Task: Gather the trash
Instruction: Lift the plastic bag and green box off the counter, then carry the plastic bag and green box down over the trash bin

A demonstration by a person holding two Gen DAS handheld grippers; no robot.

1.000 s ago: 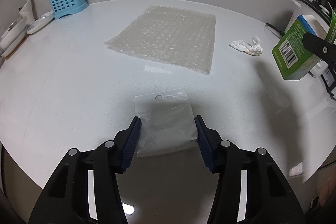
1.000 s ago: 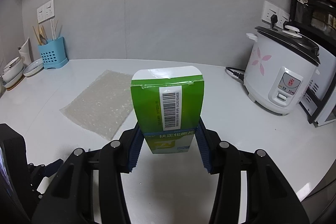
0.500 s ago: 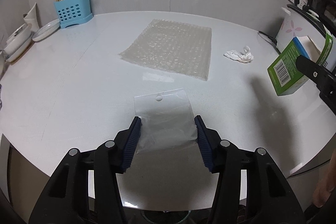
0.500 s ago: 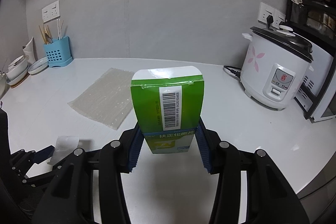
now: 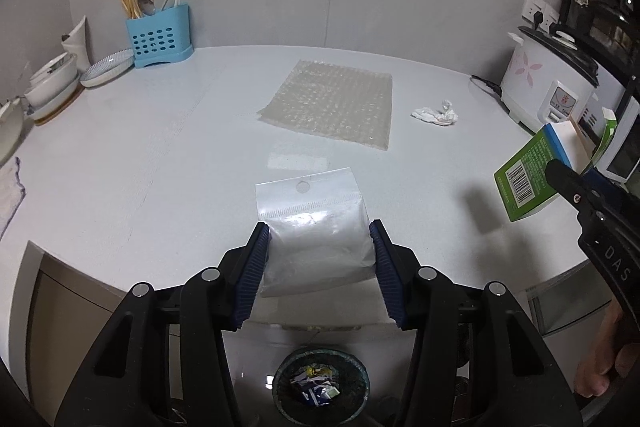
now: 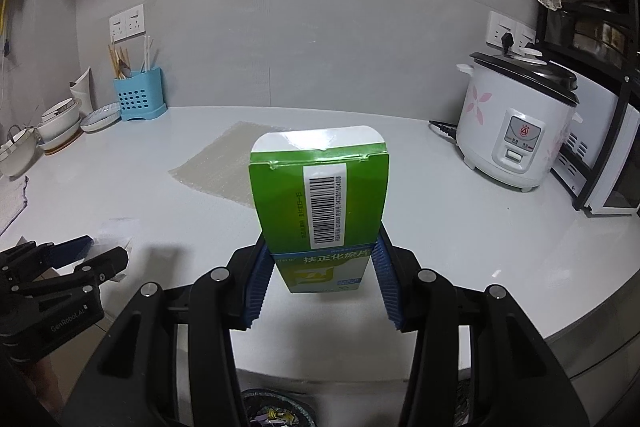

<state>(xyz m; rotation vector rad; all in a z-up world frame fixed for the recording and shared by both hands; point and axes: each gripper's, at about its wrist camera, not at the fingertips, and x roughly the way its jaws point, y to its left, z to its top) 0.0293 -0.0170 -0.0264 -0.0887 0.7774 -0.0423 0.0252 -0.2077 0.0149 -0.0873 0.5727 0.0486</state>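
My left gripper [image 5: 319, 247] is shut on a clear plastic zip bag [image 5: 312, 223] and holds it above the counter's front edge. My right gripper [image 6: 320, 259] is shut on a green medicine box [image 6: 322, 203] with a barcode, lifted off the counter; the box also shows in the left wrist view [image 5: 536, 171]. A dark trash bin [image 5: 320, 383] with wrappers inside sits on the floor below both grippers; its rim also shows in the right wrist view [image 6: 276, 411]. A bubble wrap sheet [image 5: 332, 103] and a crumpled tissue [image 5: 436, 113] lie on the white counter [image 5: 140, 155].
A blue utensil holder [image 5: 158, 37], bowls and plates [image 5: 60, 79] stand at the back left. A rice cooker [image 6: 520, 123] and its cord stand at the right, beside a dark appliance rack [image 6: 600, 155]. A cloth [image 5: 8, 187] lies at the left edge.
Both grippers have pulled back from the counter toward its front edge with their items held. The trash bin on the floor has come into view below.
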